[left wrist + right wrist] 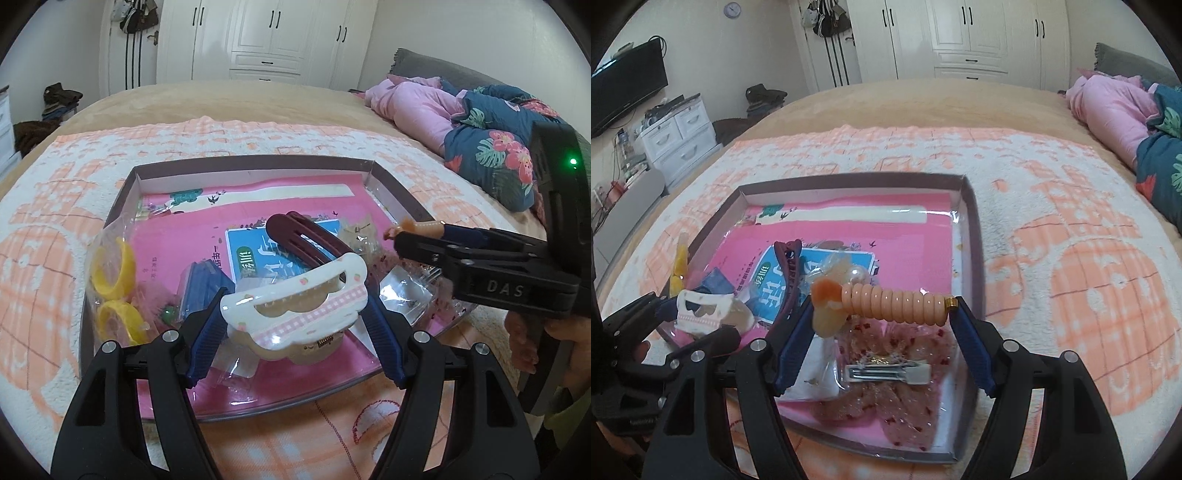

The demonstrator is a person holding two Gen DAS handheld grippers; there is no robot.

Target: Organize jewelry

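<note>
My left gripper (295, 306) is shut on a white hair claw clip (295, 304) with a pink checked band, held above the shallow box tray (251, 162). My right gripper (884, 306) is shut on a peach spiral hair tie (897, 301) with an orange charm, above the tray's right side (971, 221). The right gripper also shows in the left wrist view (406, 236). The left gripper with the clip shows in the right wrist view (701, 310). A dark red claw clip (303, 240) lies in the tray.
The tray sits on a peach-and-white blanket (1071, 258) on a bed. In it lie yellow rings in a bag (110, 291), a blue clip (201, 288), a pink bow with a metal clip (890, 373) and a pearl piece (860, 277). Bedding (480, 133) is piled at the right.
</note>
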